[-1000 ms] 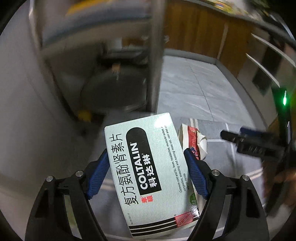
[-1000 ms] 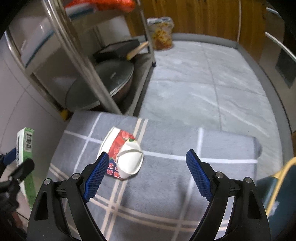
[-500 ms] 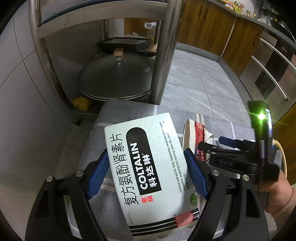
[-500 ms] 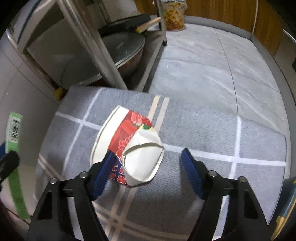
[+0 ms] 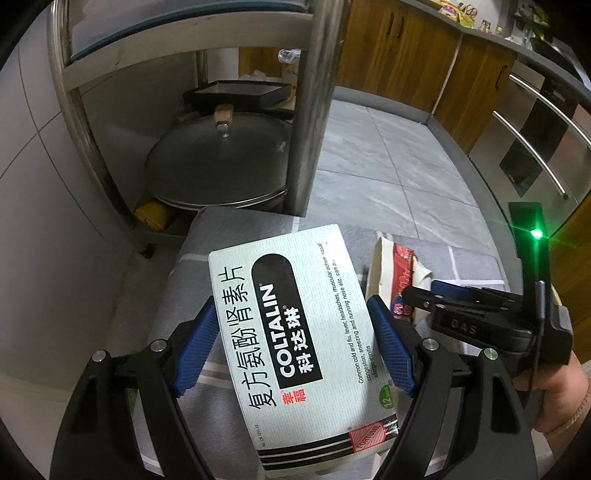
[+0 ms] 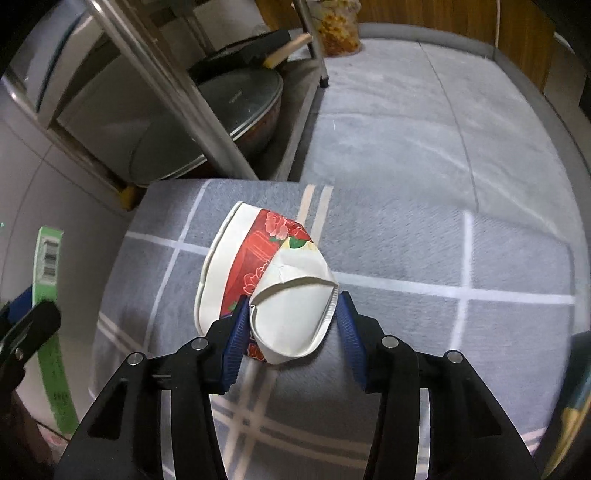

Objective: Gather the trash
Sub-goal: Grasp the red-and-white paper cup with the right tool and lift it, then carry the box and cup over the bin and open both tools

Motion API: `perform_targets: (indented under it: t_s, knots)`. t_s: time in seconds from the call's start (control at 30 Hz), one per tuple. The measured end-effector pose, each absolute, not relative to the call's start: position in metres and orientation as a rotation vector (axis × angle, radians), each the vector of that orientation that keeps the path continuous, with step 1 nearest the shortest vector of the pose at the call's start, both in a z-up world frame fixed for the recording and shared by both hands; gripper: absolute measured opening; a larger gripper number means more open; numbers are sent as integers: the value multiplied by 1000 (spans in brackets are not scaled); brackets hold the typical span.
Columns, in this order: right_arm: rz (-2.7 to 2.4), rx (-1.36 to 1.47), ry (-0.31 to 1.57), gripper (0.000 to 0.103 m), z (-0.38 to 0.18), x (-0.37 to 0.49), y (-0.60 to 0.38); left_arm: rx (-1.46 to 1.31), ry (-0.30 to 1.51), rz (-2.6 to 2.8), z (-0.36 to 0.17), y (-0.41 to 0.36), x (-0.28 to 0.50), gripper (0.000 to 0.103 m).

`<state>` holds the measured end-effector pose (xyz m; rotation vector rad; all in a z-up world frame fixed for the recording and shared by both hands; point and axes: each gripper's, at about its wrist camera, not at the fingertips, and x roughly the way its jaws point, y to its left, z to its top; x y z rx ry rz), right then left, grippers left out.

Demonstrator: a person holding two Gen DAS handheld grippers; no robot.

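Observation:
A white Coltalin medicine box (image 5: 295,332) is held flat between the blue pads of my left gripper (image 5: 291,302), which is shut on its long sides. A crushed red-and-white paper cup (image 6: 251,258) lies on its side on the grey checked mat (image 6: 443,258). My right gripper (image 6: 292,301) is down over the cup's flattened base, its jaws closing, and both pads touch the base. In the left wrist view the cup (image 5: 395,266) sits just right of the box, with the right gripper (image 5: 424,291) on it. The box's green edge (image 6: 48,258) shows at far left.
A steel rack post (image 5: 314,110) stands just beyond the mat, with a lidded pan (image 5: 218,166) and a black tray (image 5: 240,96) on its low shelf. A white wall runs on the left. Grey floor tiles (image 6: 406,110), wooden cabinets (image 5: 406,55) and a snack bag (image 6: 338,29) lie beyond.
My right gripper came down over the paper cup and its jaws narrowed from wide open to touching the cup's base. The left gripper kept hold of the box and stayed put.

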<state>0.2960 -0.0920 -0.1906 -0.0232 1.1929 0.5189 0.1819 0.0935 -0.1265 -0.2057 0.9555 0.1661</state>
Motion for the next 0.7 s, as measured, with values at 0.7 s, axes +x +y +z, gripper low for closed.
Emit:
perform_targets:
  t_s: [0.7]
  knots:
    - [303, 114, 1051, 49, -105, 259, -267, -80, 861, 2, -94, -25, 203, 78]
